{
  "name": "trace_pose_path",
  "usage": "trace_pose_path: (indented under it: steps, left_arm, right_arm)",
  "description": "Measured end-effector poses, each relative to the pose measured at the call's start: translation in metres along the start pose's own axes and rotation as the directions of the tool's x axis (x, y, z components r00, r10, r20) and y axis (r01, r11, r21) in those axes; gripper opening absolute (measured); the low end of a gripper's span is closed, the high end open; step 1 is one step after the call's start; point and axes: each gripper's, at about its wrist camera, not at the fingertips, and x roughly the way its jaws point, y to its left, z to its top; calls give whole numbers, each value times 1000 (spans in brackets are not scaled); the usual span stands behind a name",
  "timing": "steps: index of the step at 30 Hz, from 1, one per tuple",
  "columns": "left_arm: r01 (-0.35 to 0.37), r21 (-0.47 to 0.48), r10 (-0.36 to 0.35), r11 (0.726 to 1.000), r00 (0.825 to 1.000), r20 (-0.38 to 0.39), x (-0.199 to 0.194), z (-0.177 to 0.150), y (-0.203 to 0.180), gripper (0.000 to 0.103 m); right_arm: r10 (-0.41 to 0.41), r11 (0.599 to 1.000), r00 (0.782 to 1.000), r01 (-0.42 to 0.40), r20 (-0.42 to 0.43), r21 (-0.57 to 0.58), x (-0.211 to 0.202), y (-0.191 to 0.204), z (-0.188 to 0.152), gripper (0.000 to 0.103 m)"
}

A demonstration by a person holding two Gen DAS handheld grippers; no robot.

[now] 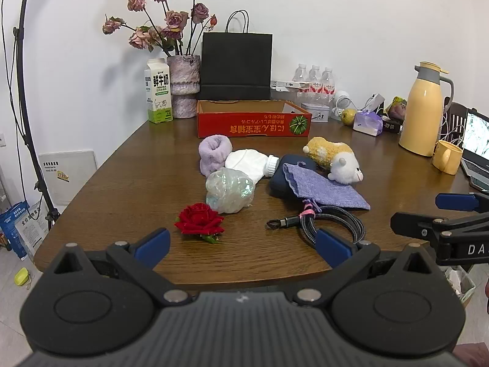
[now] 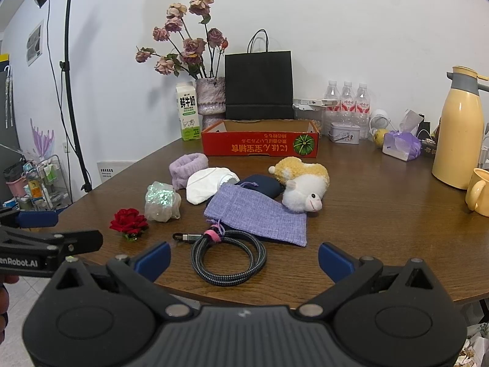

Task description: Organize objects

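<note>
**A:** Grippers first. State?

**B:** Left gripper (image 1: 243, 246) has its jaws wide apart, nothing between them, low over the near table edge. Right gripper (image 2: 244, 258) the same: jaws spread, empty, just short of the cable (image 2: 228, 258).

**A:** Containers?

**B:** Red box (image 2: 259, 145) at the back centre of the table (image 2: 366, 229), open top. Only bare cardboard shows on the inner walls; the floor is hidden by the front wall, so I cannot tell the contents. Black bag (image 2: 259, 84) stands upright behind it, touching or nearly so; inside not visible. Vase (image 1: 183, 87) to its left holds dried roses (image 1: 166, 18). Milk carton (image 1: 157, 91) beside the vase, closed. Small tin (image 2: 344, 133) right of the box, lid on.

**A:** Loose items?

**B:** All on the table in front of the box, none in it. Red rose (image 2: 128, 223) nearest left. Clear crumpled wrap (image 2: 162, 202) just behind it. Purple band (image 2: 188, 169) and white bottle (image 2: 211, 185) touching. Purple pouch (image 2: 259, 215) lies flat, overlapping a dark blue case (image 2: 262, 185). Plush toy (image 2: 302, 186) on its side, against the case. Cable coiled, its tie touching the pouch's cord.

**A:** Right side?

**B:** Yellow flask (image 2: 458, 134) and mug (image 2: 478, 191), well apart from the pile.
</note>
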Motion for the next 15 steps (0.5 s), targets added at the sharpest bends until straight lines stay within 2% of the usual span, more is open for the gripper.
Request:
trace_pose_path:
  steps: [15]
  left_arm:
    - [0,0,0,1000,1000,-1,0,0,0,103]
  right_arm:
    - [1,1000,1000,-1,-1,0,-1,0,0,103]
